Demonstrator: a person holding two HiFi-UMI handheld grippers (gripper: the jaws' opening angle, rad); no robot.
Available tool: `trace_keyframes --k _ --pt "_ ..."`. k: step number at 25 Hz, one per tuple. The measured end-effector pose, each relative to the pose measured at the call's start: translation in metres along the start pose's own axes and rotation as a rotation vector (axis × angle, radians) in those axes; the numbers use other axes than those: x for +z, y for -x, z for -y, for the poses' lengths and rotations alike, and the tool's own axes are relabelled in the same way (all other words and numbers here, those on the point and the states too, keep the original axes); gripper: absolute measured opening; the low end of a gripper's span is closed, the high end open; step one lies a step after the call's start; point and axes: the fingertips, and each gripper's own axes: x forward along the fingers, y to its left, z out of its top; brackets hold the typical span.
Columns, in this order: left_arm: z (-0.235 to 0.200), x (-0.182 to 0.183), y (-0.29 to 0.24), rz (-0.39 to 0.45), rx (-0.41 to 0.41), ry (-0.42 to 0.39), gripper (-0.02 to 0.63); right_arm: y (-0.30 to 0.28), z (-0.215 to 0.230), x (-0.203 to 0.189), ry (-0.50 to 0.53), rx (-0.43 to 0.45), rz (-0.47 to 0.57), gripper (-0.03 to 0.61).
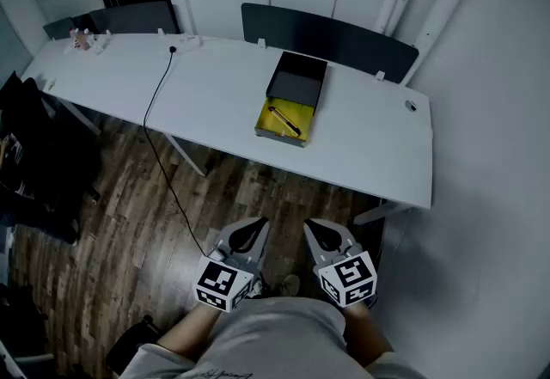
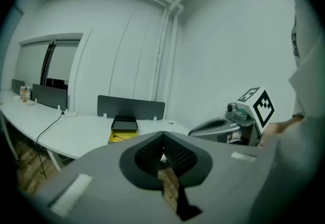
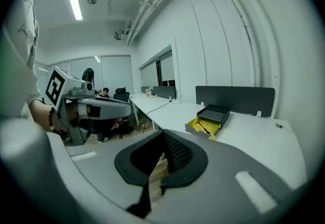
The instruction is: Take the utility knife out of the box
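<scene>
Both claws (image 1: 256,224) (image 1: 314,225) (shut) hover far from the knife (image 1: 284,121).

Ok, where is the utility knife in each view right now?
Head view: utility knife lies in the yellow tray of the open box, just above centre.
Left gripper view: tiny, left of centre, in that tray.
Right gripper view: right of centre, in that tray.
Shared landmark: dark divider panel behind the box.

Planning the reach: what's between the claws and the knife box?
Head view: between the left claw, the right claw and the box lie only wood floor, then bare white table. The cable runs off left.
</scene>
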Motion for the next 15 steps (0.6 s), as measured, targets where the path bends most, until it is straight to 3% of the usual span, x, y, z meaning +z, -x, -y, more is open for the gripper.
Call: trace_keyframes --k 10,15 --pt "-0.002 0.001 0.014 0.007 -0.009 0.000 0.000 -0.001 -0.016 0.002 0.014 0.001 -0.007 0.014" --pt "-0.008 -0.001 0.021 0.008 -0.013 0.002 0.000 -0.003 -0.024 0.003 -0.027 0.006 0.003 0.014"
